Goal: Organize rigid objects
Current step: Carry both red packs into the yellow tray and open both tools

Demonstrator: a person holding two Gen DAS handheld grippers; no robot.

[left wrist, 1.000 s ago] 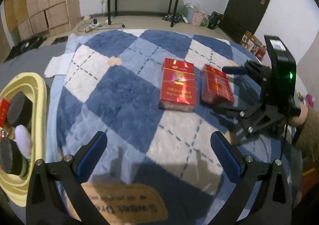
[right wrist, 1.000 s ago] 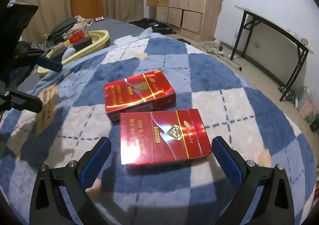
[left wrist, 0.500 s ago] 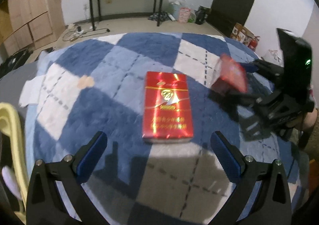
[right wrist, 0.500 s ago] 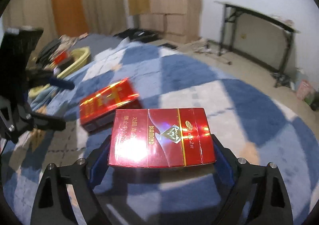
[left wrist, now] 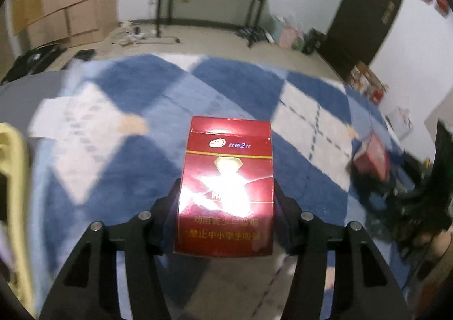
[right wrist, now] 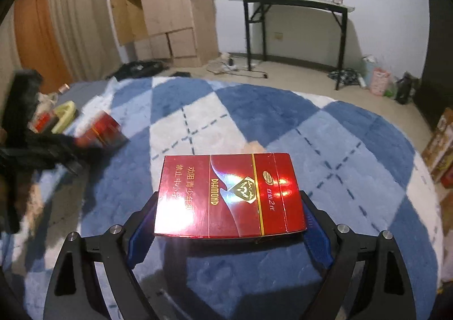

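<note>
My left gripper [left wrist: 225, 206] has just been closing and now pinches a glossy red cardboard cigarette pack [left wrist: 226, 189] by its long sides, lengthwise at twelve o'clock. My right gripper [right wrist: 229, 215] clamps a second glossy red cigarette pack [right wrist: 229, 195] crosswise by its short ends, above the blue-and-white checked plush blanket [right wrist: 339, 150]. From the right wrist, the left gripper and its pack blur at nine o'clock, a pale yellow tray [right wrist: 64, 116] just beyond. Farther off, a black-legged folding table [right wrist: 294, 5] stands at the wall at one o'clock.
</note>
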